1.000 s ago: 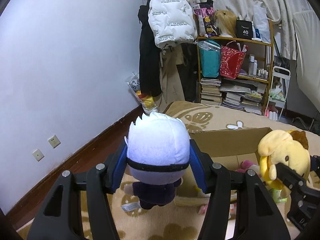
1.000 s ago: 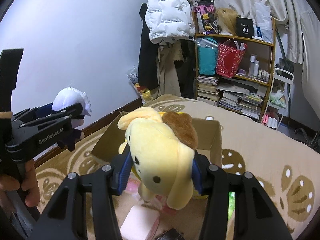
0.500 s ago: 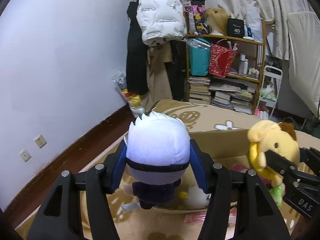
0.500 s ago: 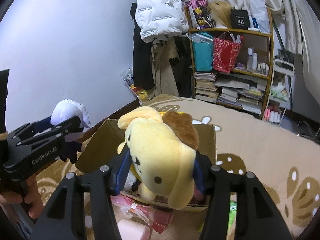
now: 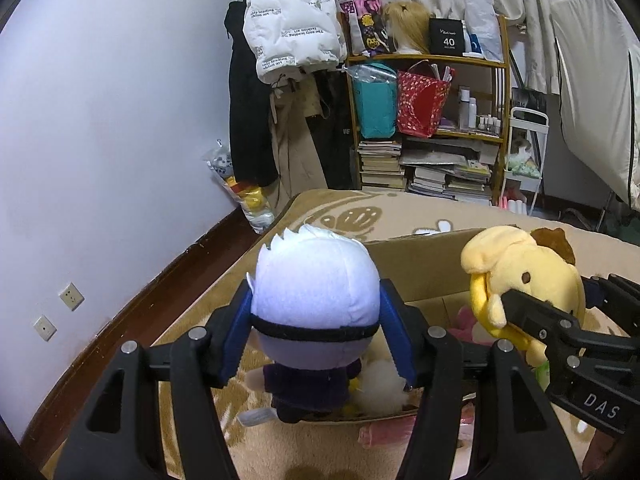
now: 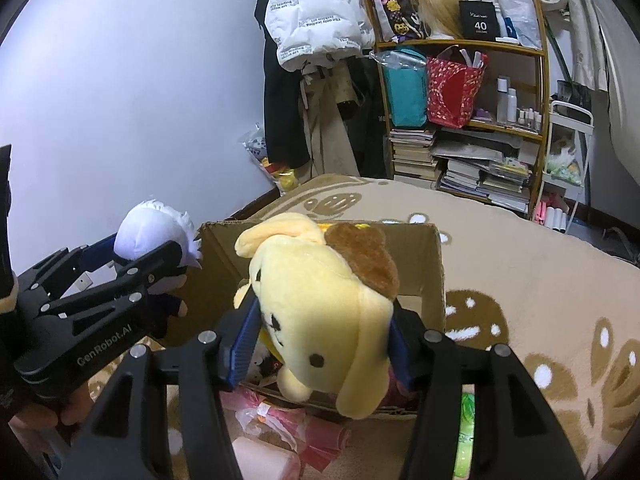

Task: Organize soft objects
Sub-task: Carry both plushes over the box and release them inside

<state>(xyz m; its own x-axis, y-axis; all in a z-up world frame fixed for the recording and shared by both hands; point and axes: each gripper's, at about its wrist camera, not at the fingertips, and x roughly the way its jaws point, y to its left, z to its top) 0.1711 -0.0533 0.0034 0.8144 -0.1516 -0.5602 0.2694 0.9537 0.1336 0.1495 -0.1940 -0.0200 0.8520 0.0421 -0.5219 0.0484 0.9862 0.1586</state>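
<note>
My left gripper (image 5: 316,344) is shut on a white-haired plush doll (image 5: 316,292) with a dark body, held above the near left part of an open cardboard box (image 5: 424,268). My right gripper (image 6: 320,352) is shut on a yellow dog plush (image 6: 320,304) with a brown cap, held over the same box (image 6: 432,264). The dog plush also shows in the left wrist view (image 5: 524,280), and the white-haired doll shows in the right wrist view (image 6: 156,236). Several small soft toys lie inside the box, partly hidden.
The box stands on a beige patterned rug (image 6: 520,264). Pink packets (image 6: 280,428) and a green packet (image 6: 466,424) lie on the rug by the box's near wall. A wooden shelf (image 5: 432,132) with books and bags stands at the back. Coats (image 5: 288,28) hang beside it.
Both grippers have moved forward with their plush toys, closer to the box and over it. The box opening shows more, and both grips are unchanged.
</note>
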